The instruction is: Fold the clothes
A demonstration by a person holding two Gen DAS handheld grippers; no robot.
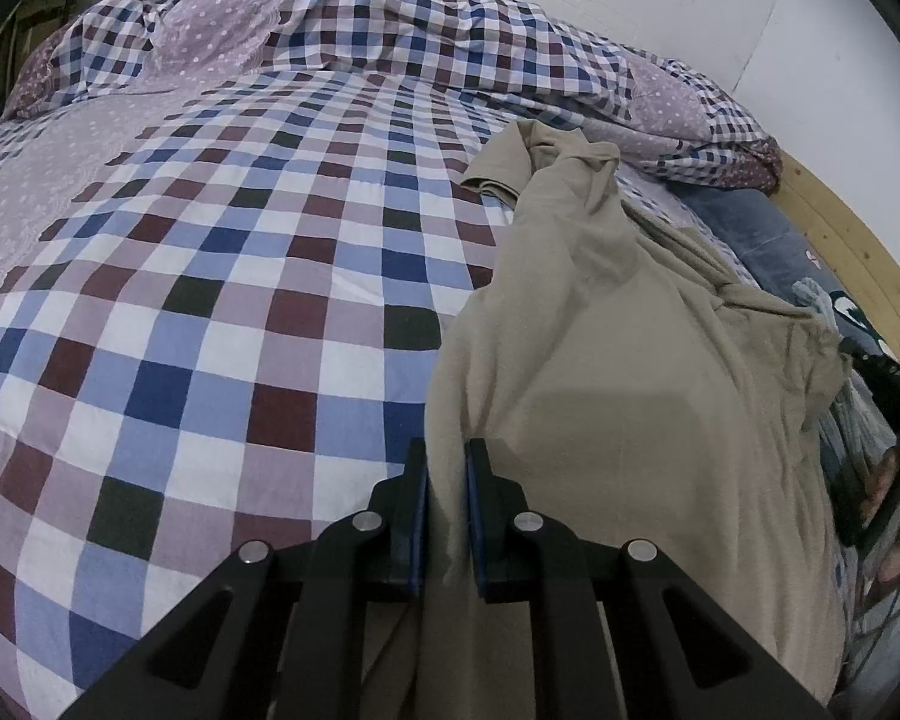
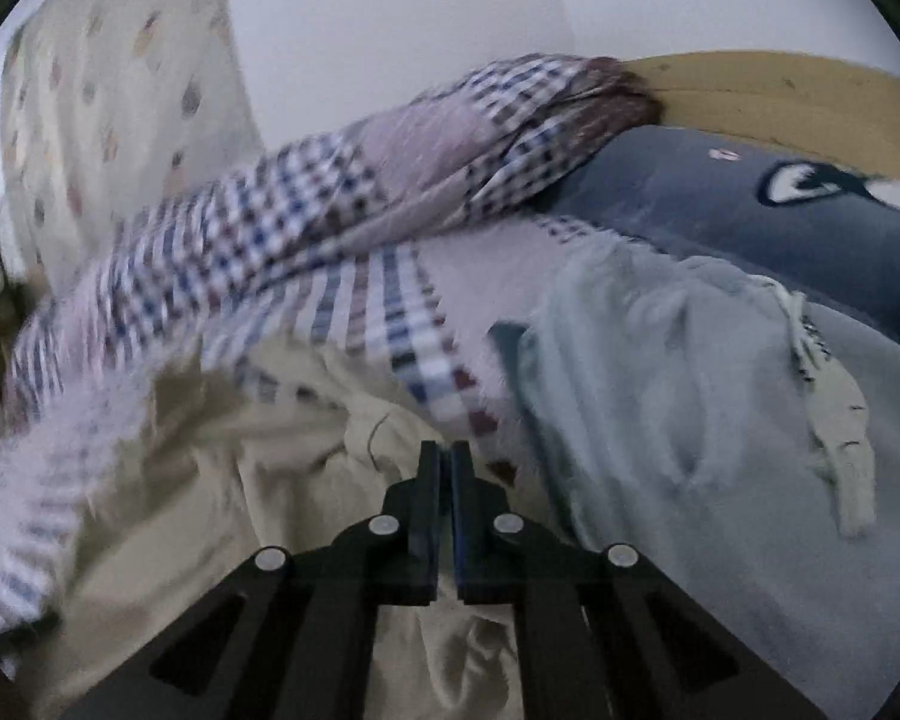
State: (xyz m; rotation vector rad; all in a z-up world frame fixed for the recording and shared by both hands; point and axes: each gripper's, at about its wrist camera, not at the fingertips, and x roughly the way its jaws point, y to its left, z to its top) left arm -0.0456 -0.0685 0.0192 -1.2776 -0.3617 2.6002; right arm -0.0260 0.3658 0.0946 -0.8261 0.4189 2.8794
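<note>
A beige garment (image 1: 618, 360) lies stretched along the right side of a bed covered by a checkered sheet (image 1: 210, 312). In the left wrist view my left gripper (image 1: 447, 462) is shut on the garment's near left edge, with cloth pinched between the blue pads. My right gripper (image 1: 888, 384) shows at the far right, held by a hand (image 1: 894, 480), at the garment's bunched right corner. The right wrist view is blurred. There my right gripper (image 2: 446, 456) has its fingers pressed together over the crumpled beige garment (image 2: 258, 480), with cloth between them.
A crumpled checkered quilt (image 1: 390, 30) (image 2: 330, 198) lies along the far side by the wall. Right of the beige garment lie a pale grey-green garment (image 2: 660, 390) and a dark blue printed piece (image 2: 750, 210). A wooden bed frame (image 1: 852, 240) (image 2: 780, 96) bounds that side.
</note>
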